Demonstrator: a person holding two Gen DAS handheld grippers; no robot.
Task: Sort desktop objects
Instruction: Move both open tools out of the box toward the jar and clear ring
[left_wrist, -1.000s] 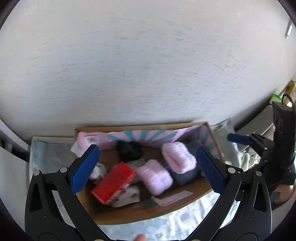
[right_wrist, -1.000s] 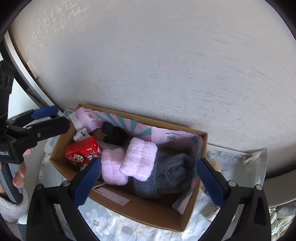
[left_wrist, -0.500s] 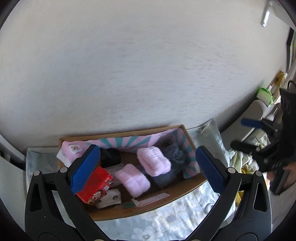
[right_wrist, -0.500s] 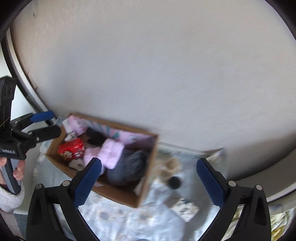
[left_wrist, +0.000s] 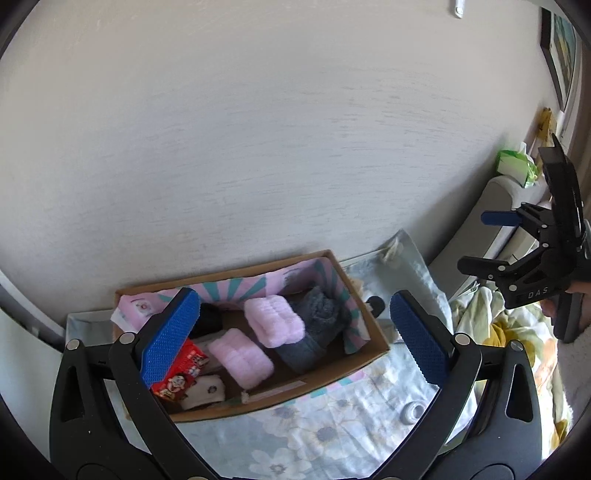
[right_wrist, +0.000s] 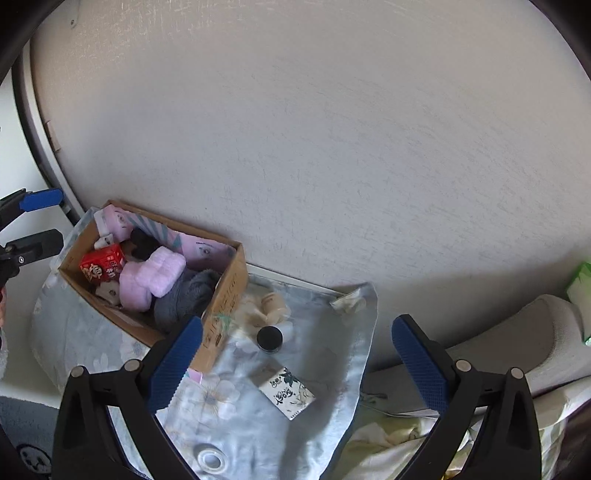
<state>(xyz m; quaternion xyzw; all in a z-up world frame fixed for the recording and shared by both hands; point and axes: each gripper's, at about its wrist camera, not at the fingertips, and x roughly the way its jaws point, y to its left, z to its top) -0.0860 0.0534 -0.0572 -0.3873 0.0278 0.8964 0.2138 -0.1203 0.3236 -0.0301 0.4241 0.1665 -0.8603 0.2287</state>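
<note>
The letters "DAS" stand in pale print on the black plastic body of the right gripper, at the right edge of the left wrist view. The red carton in the cardboard box and the small white floral packet on the cloth carry print too small to read.

A lived-in home, most likely a bedroom corner against a plain textured wall. A floral cloth covers the low surface, with a cardboard box of fluffy socks on it. Rumpled bedding and a padded grey edge sit alongside, and a framed picture hangs nearby.
</note>
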